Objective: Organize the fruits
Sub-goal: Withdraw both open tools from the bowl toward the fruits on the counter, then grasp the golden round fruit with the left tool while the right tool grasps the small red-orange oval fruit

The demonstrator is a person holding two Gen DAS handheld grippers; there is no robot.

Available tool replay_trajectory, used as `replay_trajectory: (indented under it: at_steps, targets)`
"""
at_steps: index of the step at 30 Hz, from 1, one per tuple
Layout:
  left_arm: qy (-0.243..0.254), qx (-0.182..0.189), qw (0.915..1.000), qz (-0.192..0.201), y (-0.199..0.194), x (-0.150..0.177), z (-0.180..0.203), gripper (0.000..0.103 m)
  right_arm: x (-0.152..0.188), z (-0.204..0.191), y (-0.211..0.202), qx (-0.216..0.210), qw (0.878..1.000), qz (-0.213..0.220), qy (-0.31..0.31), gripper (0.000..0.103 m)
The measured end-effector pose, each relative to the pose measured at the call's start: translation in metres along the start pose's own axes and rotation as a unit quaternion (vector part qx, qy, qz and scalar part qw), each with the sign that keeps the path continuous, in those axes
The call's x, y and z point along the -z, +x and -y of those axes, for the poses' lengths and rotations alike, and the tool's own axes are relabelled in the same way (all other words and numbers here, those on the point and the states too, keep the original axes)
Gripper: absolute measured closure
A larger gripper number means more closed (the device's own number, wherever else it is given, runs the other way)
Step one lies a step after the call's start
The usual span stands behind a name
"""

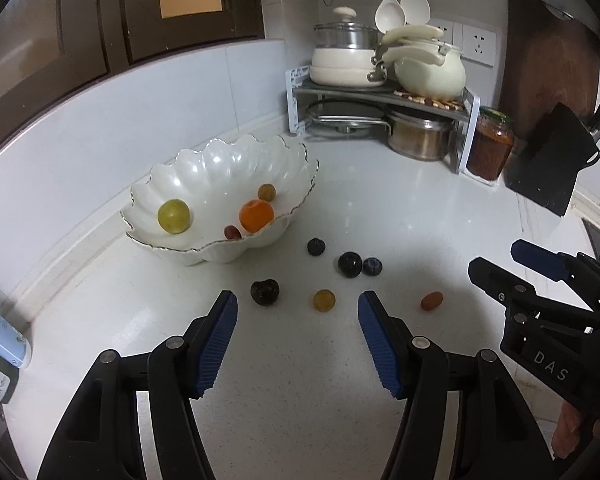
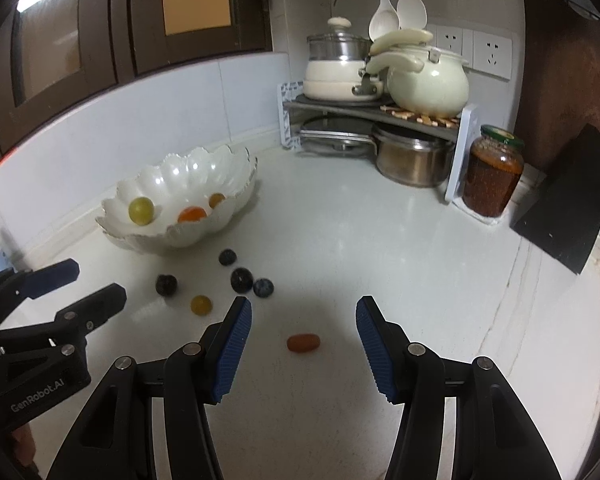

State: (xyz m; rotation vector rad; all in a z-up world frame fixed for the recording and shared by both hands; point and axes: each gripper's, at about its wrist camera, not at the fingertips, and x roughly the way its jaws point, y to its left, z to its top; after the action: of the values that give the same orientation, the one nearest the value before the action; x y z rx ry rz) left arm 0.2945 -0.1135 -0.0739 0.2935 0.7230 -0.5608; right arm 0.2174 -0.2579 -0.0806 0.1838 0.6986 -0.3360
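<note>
White worktop (image 1: 380,208) fills my left wrist view, and my left jaws (image 1: 298,300) stand apart over it with nothing between the blue pads. Just ahead of them lie a dark cherry (image 1: 264,291) and a small yellow fruit (image 1: 324,300). Farther on sit three dark berries: one alone (image 1: 316,247), then a larger one (image 1: 349,264) touching a bluish one (image 1: 372,266). A small red fruit (image 1: 432,301) lies off to the right, near my right jaws (image 1: 496,258), which come in from the edge. The scalloped white bowl (image 1: 220,168) stands to the left by the wall, holding a green fruit (image 1: 174,216), an orange one (image 1: 256,215), a small red one (image 1: 233,232) and a small tan one (image 1: 267,192).

From my right wrist view, my right jaws (image 2: 304,312) are also apart and empty, with the small red fruit (image 2: 303,343) on the worktop (image 2: 380,240) between the two pads, touched by neither. The yellow fruit (image 2: 201,305), the cherry (image 2: 166,285) and the three berries lie to the left, short of the bowl (image 2: 172,176). My left jaws (image 2: 96,280) reach in from the left edge. A jar (image 2: 492,176) stands beside the pot rack (image 2: 380,116) in the corner.
</note>
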Motion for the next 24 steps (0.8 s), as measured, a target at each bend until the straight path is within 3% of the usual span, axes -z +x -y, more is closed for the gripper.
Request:
replay_trajectory:
  at_steps: [24]
  targets:
    - [0.016,0.02,0.9988,-0.042,0.061,0.017,0.004,0.046,0.029,-0.001,0.055,0.011,0.998,-0.06,0.017,0.047]
